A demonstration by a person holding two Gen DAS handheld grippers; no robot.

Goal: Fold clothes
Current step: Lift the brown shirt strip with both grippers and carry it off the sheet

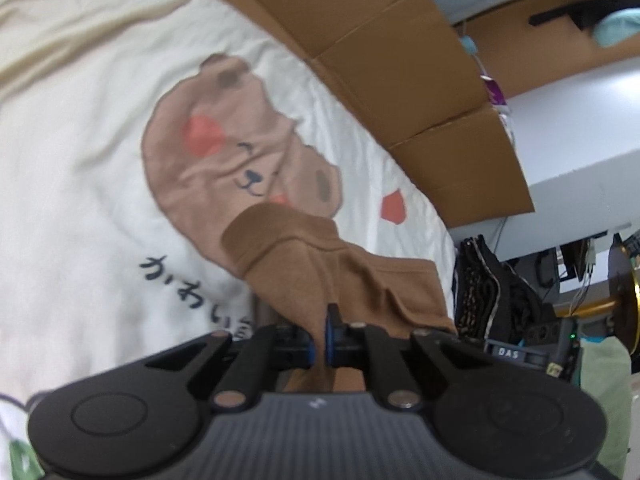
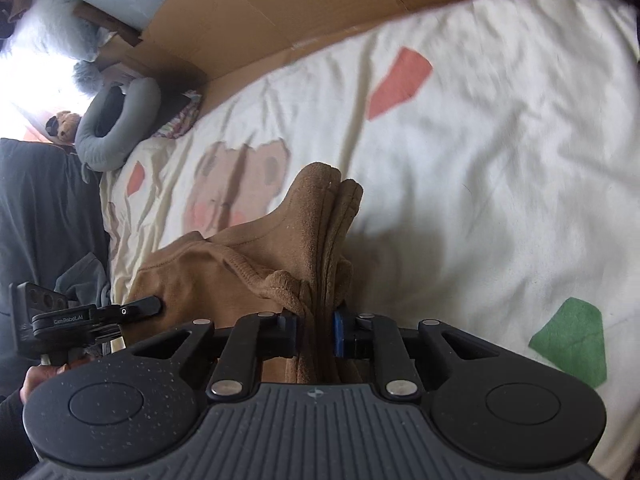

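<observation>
A brown garment (image 1: 340, 280) is pinched in the nearly closed left claw (image 1: 320, 344). A thicker bunch is clamped in the right claw (image 2: 316, 332). Cardboard (image 2: 280, 12) borders the bed sheet (image 2: 500, 140) at 12 o'clock

A home bedroom, prob. lived-in & cluttered. Bed (image 2: 500, 160) w/ cream cartoon sheet (image 1: 80, 160): bear print, red & green patches, Japanese lettering. Flattened cardboard (image 1: 380, 60) lines the wall side of the bed. At one end of the bed: grey neck pillow (image 2: 116, 128), small plush toy (image 2: 64, 124), fluffy white cushion (image 2: 48, 20). Off the other end of the bed: dark clothes pile (image 1: 492, 292), white furniture (image 1: 580, 128), cables.
</observation>
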